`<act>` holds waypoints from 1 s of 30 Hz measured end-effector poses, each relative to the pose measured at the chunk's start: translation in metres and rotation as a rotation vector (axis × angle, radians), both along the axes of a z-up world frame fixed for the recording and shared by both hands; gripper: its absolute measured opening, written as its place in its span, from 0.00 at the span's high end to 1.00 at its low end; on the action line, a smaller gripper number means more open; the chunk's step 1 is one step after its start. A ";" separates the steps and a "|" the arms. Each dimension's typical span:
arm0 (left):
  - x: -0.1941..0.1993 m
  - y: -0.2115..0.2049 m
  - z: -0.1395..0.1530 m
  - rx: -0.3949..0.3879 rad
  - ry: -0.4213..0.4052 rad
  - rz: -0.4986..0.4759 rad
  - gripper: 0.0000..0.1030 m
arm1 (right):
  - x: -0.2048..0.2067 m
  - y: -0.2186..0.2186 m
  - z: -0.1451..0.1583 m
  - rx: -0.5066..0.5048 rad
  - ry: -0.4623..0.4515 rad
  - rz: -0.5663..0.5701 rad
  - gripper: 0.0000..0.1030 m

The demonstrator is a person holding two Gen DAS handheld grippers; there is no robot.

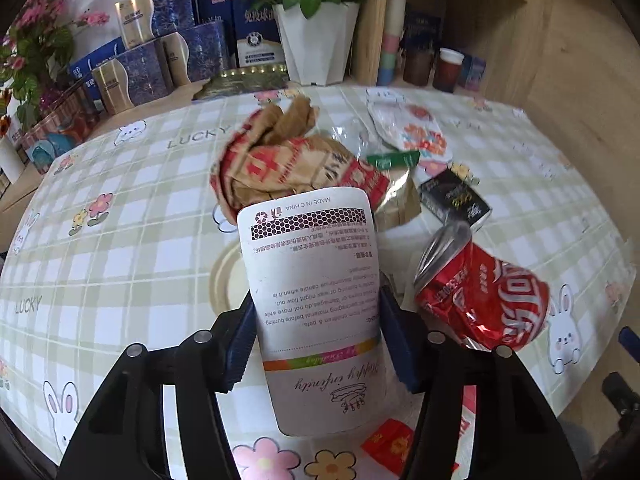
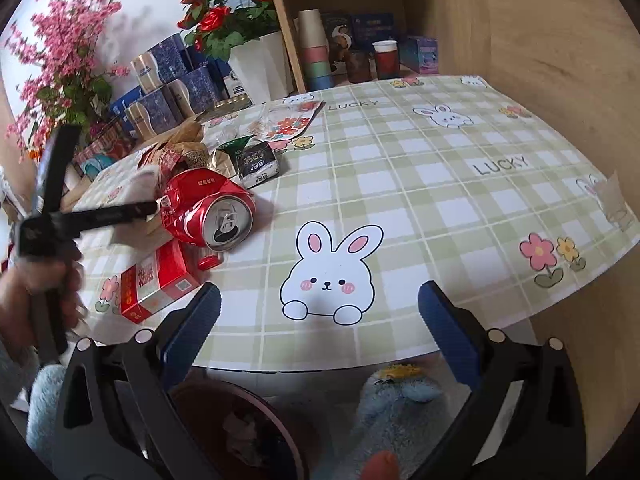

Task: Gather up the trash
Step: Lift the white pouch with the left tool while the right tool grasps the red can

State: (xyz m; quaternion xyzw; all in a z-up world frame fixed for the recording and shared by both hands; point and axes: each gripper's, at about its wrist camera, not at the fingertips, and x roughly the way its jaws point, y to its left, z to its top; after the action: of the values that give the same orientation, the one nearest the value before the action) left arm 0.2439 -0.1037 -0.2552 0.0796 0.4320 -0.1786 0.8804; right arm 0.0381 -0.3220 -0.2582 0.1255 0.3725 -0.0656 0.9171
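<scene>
My left gripper (image 1: 316, 328) is shut on a white printed package (image 1: 316, 300) and holds it above the table. A crushed red cola can (image 1: 480, 296) lies just right of it, also in the right wrist view (image 2: 208, 212). A crumpled brown and red paper bag (image 1: 288, 160) lies behind, with a green-topped wrapper (image 1: 394, 160), a black packet (image 1: 456, 196) and a flowered wrapper (image 1: 416, 132). A red box (image 2: 156, 284) lies near the table's front edge. My right gripper (image 2: 320, 328) is open and empty at the front edge, above a dark bin (image 2: 240, 432).
The table (image 2: 440, 184) has a green checked cloth with rabbits. Blue boxes (image 1: 160, 60), a white flower pot (image 1: 316, 40) and pink flowers (image 2: 60, 60) stand at the back. A wooden shelf (image 2: 360, 48) holds stacked cups. The left hand-held gripper shows at the left of the right wrist view (image 2: 52, 216).
</scene>
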 end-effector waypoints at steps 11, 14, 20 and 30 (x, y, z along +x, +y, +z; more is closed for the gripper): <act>-0.055 0.084 0.037 -0.157 -0.030 0.100 0.45 | 0.049 0.042 0.015 -0.090 -0.020 0.213 0.05; -0.070 0.108 0.035 -0.162 -0.028 0.146 0.45 | 0.076 0.063 0.016 -0.105 -0.011 0.288 0.06; -0.086 0.133 0.037 -0.163 -0.034 0.169 0.45 | 0.139 0.104 0.002 -0.175 0.073 0.373 0.06; -0.095 0.139 0.029 -0.225 -0.011 0.150 0.45 | 0.188 0.097 -0.022 -0.128 0.248 0.348 0.21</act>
State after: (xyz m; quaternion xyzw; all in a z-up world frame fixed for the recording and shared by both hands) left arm 0.1486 0.0351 -0.2257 -0.0511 0.4091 -0.1592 0.8970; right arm 0.2260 -0.2246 -0.2803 -0.0081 0.4936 0.0550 0.8679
